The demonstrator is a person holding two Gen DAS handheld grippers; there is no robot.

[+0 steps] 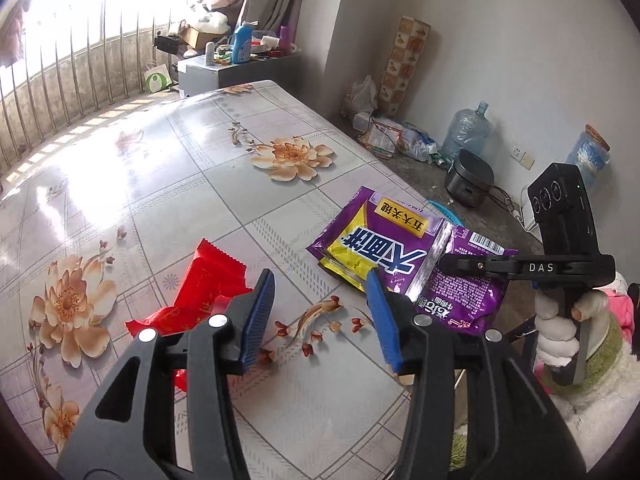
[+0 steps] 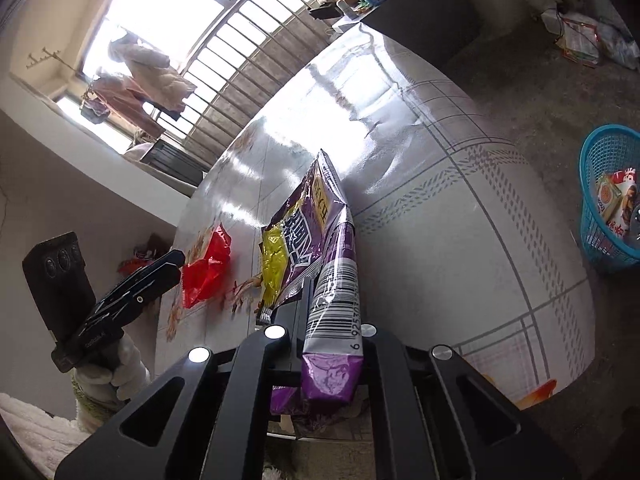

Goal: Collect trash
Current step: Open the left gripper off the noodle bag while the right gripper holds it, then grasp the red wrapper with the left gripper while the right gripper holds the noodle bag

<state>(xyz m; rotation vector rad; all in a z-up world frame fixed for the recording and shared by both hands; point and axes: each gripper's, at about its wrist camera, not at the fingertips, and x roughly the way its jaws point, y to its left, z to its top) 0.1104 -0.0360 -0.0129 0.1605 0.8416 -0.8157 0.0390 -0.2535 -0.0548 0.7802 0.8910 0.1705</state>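
**Purple wrapper in right tongs; red wrapper not yet collected**

Right tongs (image 2: 320,344): pressed together on the barcode end of the purple snack wrapper (image 2: 316,240). The wrapper's far end looks to rest on the worktop (image 2: 460,208), though the steep angle of the right wrist view makes contact hard to confirm. A second purple-and-yellow packet appears to lie against or under it; whether the two are joined cannot be told.

Left tongs (image 1: 320,316): spread, holding nothing, low over the worktop between the red wrapper (image 1: 204,292) on their left and the purple wrapper on their right. The left blue pad sits just beside the red wrapper's crumpled edge.

Blue basket (image 2: 608,196): on the floor beyond the worktop edge, already holding several packets. It is judged to be the collection point.

Risks from this position:
- The grip is on a thin, slick end fold; a quick swing toward the basket could let the wrapper slide out.
- If the second packet is only resting on the first, lifting may drag it off the worktop edge to the floor.
- The red wrapper is light and crumpled; closing the left tongs beside it rather than around it could nudge it away.
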